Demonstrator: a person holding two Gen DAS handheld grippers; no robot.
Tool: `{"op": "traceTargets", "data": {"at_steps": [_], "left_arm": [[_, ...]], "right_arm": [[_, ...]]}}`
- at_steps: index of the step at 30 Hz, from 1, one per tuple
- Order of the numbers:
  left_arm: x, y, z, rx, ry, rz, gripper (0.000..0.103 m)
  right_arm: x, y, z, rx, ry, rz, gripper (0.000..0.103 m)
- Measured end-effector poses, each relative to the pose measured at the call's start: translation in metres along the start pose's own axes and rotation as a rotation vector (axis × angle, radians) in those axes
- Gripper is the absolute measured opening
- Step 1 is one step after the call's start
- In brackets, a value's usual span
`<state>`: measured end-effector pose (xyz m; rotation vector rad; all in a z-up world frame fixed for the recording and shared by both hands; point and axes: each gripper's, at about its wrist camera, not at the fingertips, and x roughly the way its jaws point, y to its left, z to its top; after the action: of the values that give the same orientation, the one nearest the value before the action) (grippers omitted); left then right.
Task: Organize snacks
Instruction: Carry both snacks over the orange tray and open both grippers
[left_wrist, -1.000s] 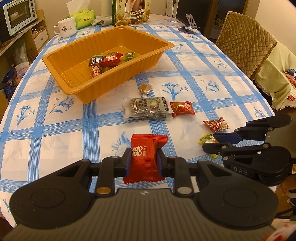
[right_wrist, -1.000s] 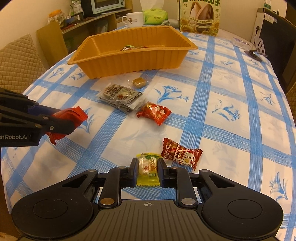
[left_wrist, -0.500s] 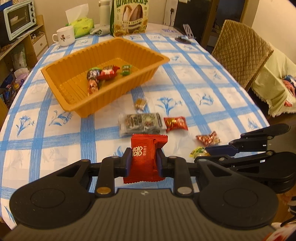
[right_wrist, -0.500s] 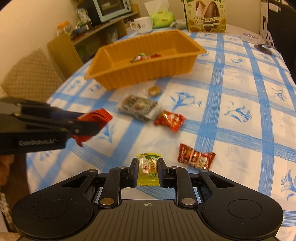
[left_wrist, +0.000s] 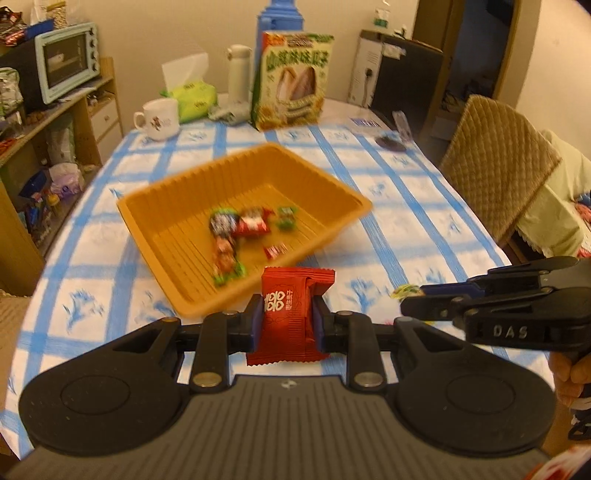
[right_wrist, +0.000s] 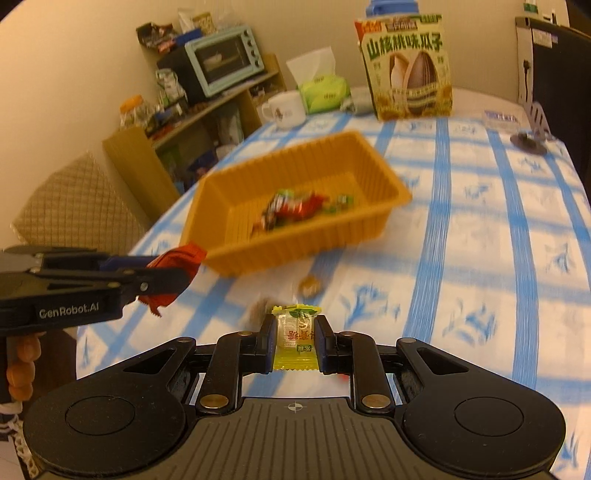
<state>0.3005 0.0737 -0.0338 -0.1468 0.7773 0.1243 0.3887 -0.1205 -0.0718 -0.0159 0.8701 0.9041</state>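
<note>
Nearest, left gripper (left_wrist: 288, 319): pinching an upright red snack packet (left_wrist: 290, 314) between both pads; also seen from the right wrist view at 9 o'clock (right_wrist: 186, 271), packet (right_wrist: 173, 264) crumpled in its tip.
Right gripper (right_wrist: 297, 332): pressed onto a yellow-green candy (right_wrist: 297, 332), wrapper upright between the pads; in the left wrist view at 3 o'clock (left_wrist: 408, 304), a bit of the candy (left_wrist: 406, 291) poking out at the tip.
Hands: fingers of one hand (left_wrist: 570, 373) at 4 o'clock in the left view, fingers of the other (right_wrist: 20, 363) at 8 o'clock in the right view, each below a gripper body.
Loose snacks on the cloth: small brown candy (right_wrist: 309, 285) just beyond the right gripper, toward 12 o'clock; another blurred piece (right_wrist: 258, 308) at 11 o'clock, kind unclear.
Table (right_wrist: 480, 229): white cloth with blue checks and flower prints.
Orange tray (left_wrist: 177, 266): beyond both grippers at 12 o'clock, resting on the cloth, holding several wrapped sweets (left_wrist: 251, 225) in red, green and dark wrappers, blurred.
Far end of table: white mug (left_wrist: 160, 120) at 11 o'clock, green tissue pack (left_wrist: 194, 99) beside it, tall sunflower-seed bag (left_wrist: 291, 81) at 12 o'clock.
Farthest: pale blue toaster oven (left_wrist: 66, 61) on a shelf at 10 o'clock; quilted chair (left_wrist: 495, 162) at 2 o'clock.
</note>
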Motion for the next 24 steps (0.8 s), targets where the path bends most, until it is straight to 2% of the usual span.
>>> {"op": "traceTargets", "data": {"at_steps": [12,24], "left_arm": [[0.029,0.039,0.061,-0.047,-0.071,0.122,0.025],[0.072,0.078,0.084,-0.102,-0.028,0.192,0.025]], "right_arm": [[0.034,-0.013,0.086,0.008,-0.096,0.012,0.022],[0.085,-0.028,0.135,-0.004,-0.119,-0.002,0.022]]}}
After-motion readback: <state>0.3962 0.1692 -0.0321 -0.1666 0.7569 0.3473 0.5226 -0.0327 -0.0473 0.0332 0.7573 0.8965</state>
